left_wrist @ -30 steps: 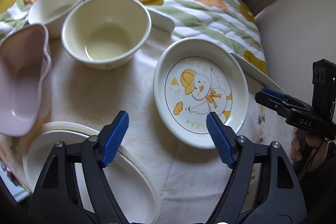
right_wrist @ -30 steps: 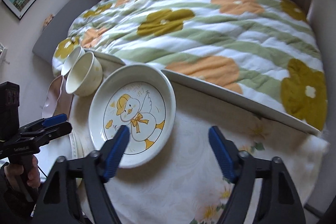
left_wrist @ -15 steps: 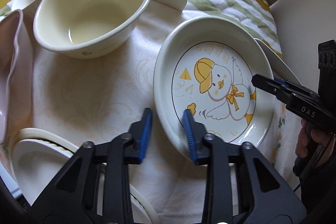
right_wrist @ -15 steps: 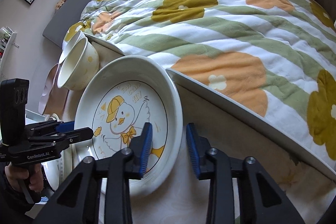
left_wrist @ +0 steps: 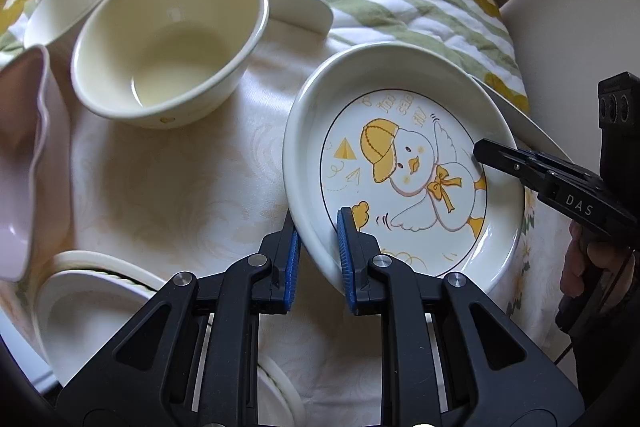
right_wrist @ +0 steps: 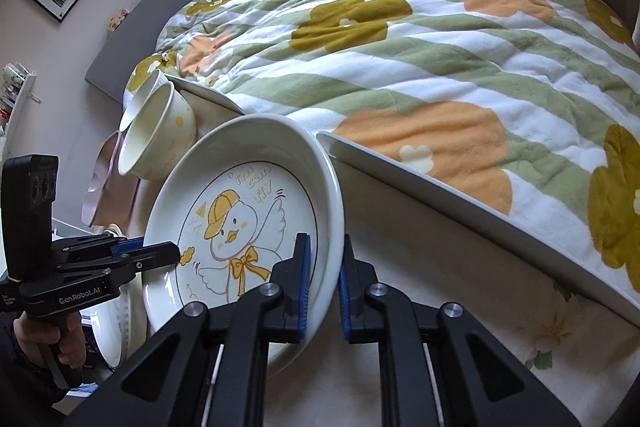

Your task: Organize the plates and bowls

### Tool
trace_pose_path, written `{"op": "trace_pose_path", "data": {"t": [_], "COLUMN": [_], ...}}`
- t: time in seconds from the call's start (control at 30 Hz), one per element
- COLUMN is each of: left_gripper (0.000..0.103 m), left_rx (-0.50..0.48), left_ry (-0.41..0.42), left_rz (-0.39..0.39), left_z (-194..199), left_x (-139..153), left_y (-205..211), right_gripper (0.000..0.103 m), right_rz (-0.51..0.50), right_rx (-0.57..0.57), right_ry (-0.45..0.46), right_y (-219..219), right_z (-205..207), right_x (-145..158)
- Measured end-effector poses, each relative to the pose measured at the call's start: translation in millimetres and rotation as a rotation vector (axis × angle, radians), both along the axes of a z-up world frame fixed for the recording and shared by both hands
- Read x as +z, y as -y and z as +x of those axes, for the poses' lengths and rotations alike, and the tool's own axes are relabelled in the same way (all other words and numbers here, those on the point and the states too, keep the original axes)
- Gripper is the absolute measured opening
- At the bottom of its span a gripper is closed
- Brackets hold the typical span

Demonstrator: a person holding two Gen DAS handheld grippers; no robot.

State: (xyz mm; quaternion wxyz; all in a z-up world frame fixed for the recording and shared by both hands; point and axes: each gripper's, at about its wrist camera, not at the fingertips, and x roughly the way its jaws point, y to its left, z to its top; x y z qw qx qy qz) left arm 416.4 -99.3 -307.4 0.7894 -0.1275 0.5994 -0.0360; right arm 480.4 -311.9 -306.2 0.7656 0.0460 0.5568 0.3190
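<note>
Ceramic duck plate (left_wrist: 404, 183) sits centre-right of frame on tabletop (left_wrist: 168, 187); we pinch it from both sides. Left gripper (left_wrist: 318, 259) fingers narrow, clamped on near rim; right gripper (right_wrist: 323, 281) fingers narrow, clamped on opposite rim. Step in hand: two-handed grasp secured. Next move, we judge: level lift together, carry toward white plate stack (left_wrist: 92, 307), lower left of frame, clear of cream bowl (left_wrist: 168, 47).
</note>
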Motion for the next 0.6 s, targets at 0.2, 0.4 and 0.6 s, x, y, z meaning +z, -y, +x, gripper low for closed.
{"op": "trace_pose_path", "data": {"t": [0.2,0.4,0.6], "left_gripper": [0.016,0.016,0.016], "left_rx": [-0.032,-0.104,-0.217], "left_ry": [0.060,0.151,0.171], "left_rz": [-0.026,-0.045,-0.080], "left_z": [-15,-43,-73], "left_x": [29,70,89], "left_y": [-13,-41,-87], "right_gripper": [0.012,0.012,0.012], "right_rz": [0.030,0.039,0.018], "right_rx": [-0.053,-0.128,-0.269], "right_ry": [0.054,0.120,0.153], "right_y": [-2,-15,-48], "right_z": [-23,-67,-131], "right_x": [33,77,101]}}
